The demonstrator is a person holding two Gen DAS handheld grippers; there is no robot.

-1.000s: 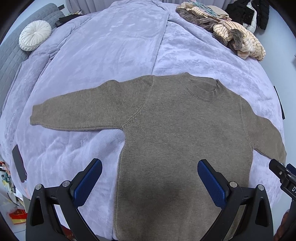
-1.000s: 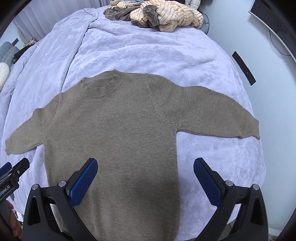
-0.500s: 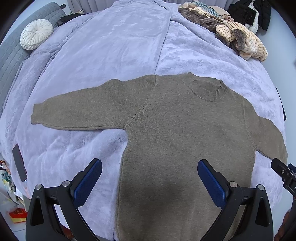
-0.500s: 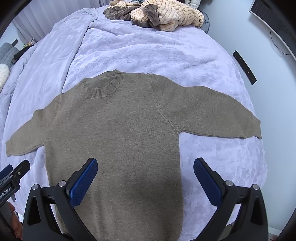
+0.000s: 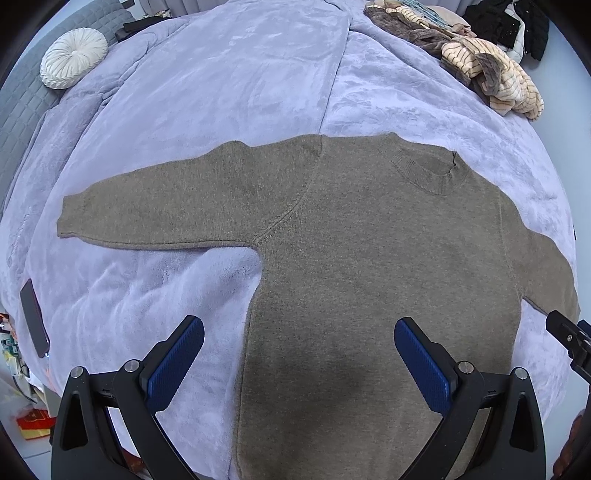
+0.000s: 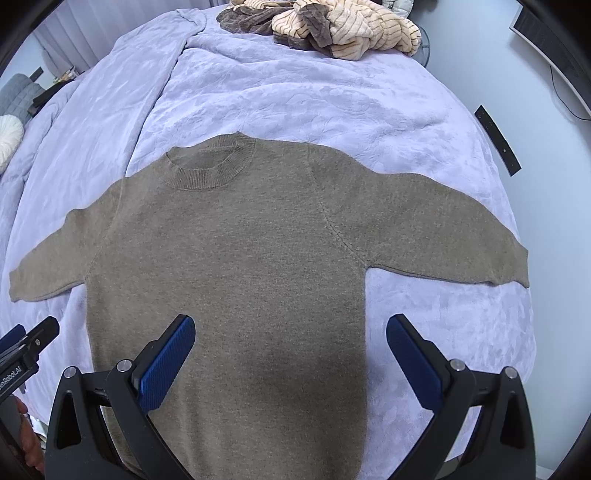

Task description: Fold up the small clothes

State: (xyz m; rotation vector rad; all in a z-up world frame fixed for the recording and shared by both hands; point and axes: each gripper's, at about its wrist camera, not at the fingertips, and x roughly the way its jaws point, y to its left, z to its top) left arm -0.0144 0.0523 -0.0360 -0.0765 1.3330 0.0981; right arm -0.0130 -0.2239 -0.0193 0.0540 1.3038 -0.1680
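Observation:
A brown knit sweater (image 5: 369, 258) lies flat and face up on the lavender bed cover (image 5: 221, 92), both sleeves spread out sideways and the collar at the far side. It also shows in the right wrist view (image 6: 236, 258). My left gripper (image 5: 299, 350) is open and empty, held above the sweater's lower left side edge. My right gripper (image 6: 290, 347) is open and empty, above the sweater's lower right part. Each gripper's tip shows at the edge of the other's view.
A pile of striped and brown clothes (image 5: 480, 70) lies at the bed's far right, also in the right wrist view (image 6: 332, 26). A round white cushion (image 5: 74, 57) sits at the far left. A dark flat phone-like object (image 5: 34, 317) lies near the bed's left edge.
Both grippers have shifted slightly forward over the sweater, which sits a little lower in both views. The sweater has not moved and the jaws stay open.

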